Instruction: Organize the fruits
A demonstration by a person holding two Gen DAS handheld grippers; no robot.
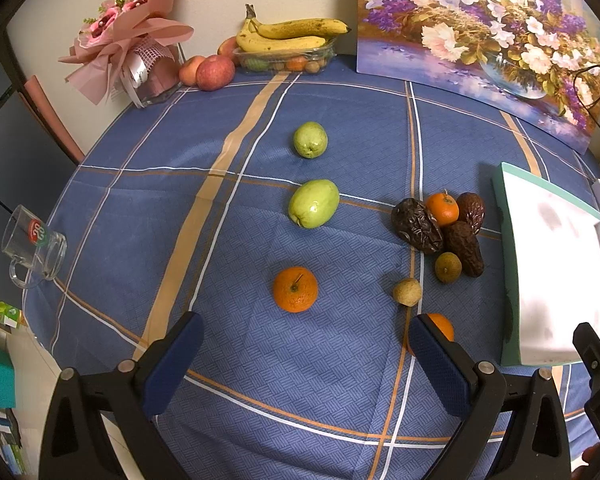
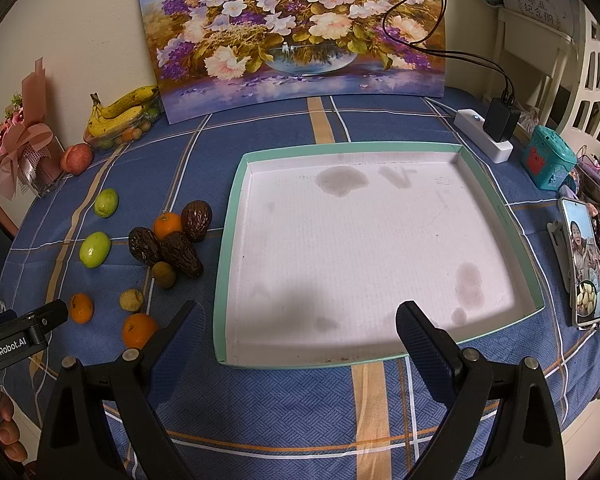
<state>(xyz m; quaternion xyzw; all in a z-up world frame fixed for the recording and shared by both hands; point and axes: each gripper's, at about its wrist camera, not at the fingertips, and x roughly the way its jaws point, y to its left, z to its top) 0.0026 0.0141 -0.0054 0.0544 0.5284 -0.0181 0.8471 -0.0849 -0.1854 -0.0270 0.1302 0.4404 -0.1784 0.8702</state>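
I read GenRobot.AI on my left gripper, both jaws wide, right gripper over the tray near edge, fruit beside its left rim.

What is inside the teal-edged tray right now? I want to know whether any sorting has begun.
The tray holds no fruit: only its white floor with several dark stains. The right claw, open, covers a little of the near edge, so that strip cannot be checked.

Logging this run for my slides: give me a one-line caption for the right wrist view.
Open right gripper hovers before an empty white tray, with loose oranges, green fruits and dates lying left of it.
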